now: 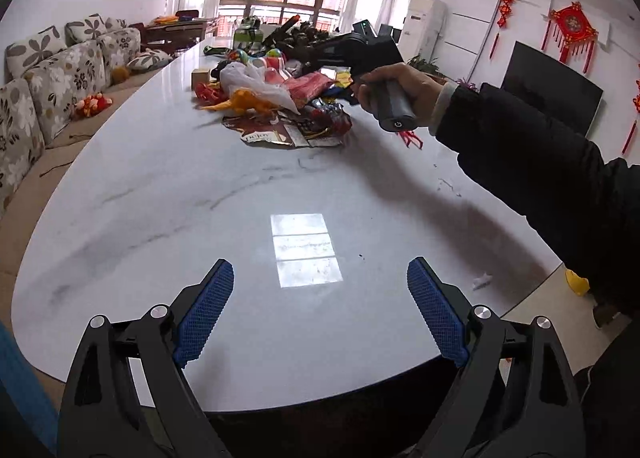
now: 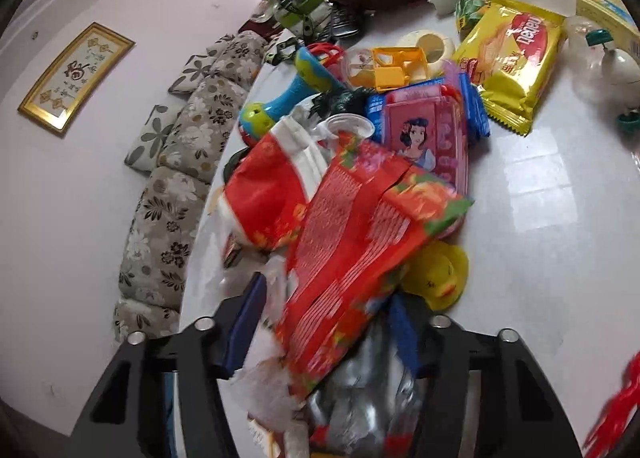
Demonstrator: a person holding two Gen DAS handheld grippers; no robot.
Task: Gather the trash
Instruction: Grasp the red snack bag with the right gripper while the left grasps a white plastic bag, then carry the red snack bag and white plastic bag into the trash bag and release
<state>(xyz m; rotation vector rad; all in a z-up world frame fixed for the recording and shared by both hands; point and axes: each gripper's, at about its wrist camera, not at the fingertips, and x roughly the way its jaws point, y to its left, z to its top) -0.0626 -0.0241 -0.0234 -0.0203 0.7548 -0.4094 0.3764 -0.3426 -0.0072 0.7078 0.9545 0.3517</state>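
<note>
A heap of trash and toys [image 1: 280, 105] lies in the middle of the white marble table [image 1: 200, 197]. My left gripper [image 1: 320, 286] is open and empty, low over the table's near end. My right gripper [image 2: 328, 318] reaches into the heap, its body and the hand holding it showing in the left wrist view [image 1: 360, 53]. Its jaws stand on either side of a red flowered wrapper [image 2: 360, 234] and a crumpled clear plastic bag [image 2: 272, 370]. A silver foil wrapper [image 2: 360, 398] lies below them. I cannot tell if the jaws press the wrapper.
A yellow biscuit packet [image 2: 516, 61], a pink princess case [image 2: 424, 137], a yellow rubber duck [image 2: 440, 274] and a blue toy [image 2: 288, 97] crowd the heap. A small white paper scrap [image 1: 480, 281] lies near the table's right edge. A flowered sofa [image 1: 48, 85] runs along the left.
</note>
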